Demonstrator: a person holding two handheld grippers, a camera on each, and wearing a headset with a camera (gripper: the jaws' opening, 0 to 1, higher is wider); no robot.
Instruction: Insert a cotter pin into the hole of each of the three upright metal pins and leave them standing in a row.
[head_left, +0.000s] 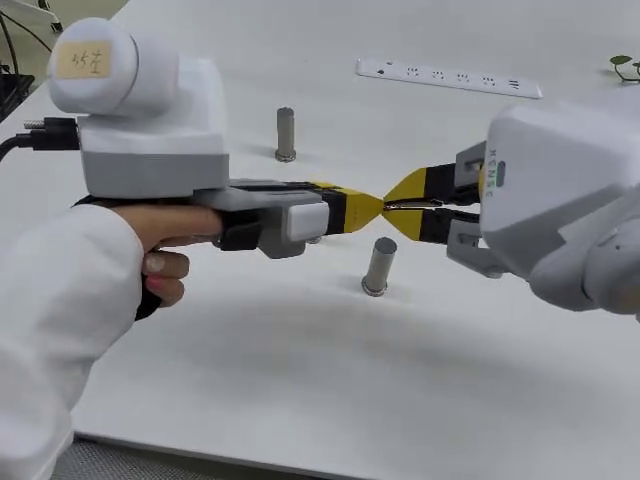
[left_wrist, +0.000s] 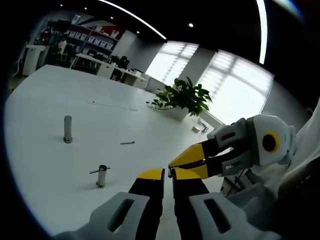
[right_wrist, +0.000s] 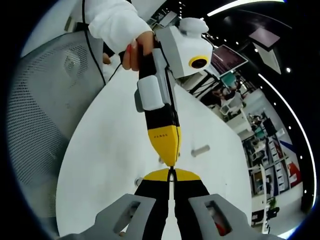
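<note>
- The thin wire cotter pin (right_wrist: 170, 173) seems pinched where both tool tips meet in mid-air; a loose hand-over could drop it.
- The right tool (head_left: 400, 206) looks closed on it; the left tool (head_left: 372, 209) looks closed too; whether that one grips, I cannot tell.
- A grey cylindrical metal pin (head_left: 378, 266) stands close by the tips; a low sweep could topple it.
- The smooth white counter (head_left: 300, 390) would let dropped wire skitter; bright office, leafy potted plant (left_wrist: 185, 97) beyond.

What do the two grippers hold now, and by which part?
Cannot tell: left gripper and right gripper meet tip to tip, jaws closed; anything pinched is too small to see.
</note>
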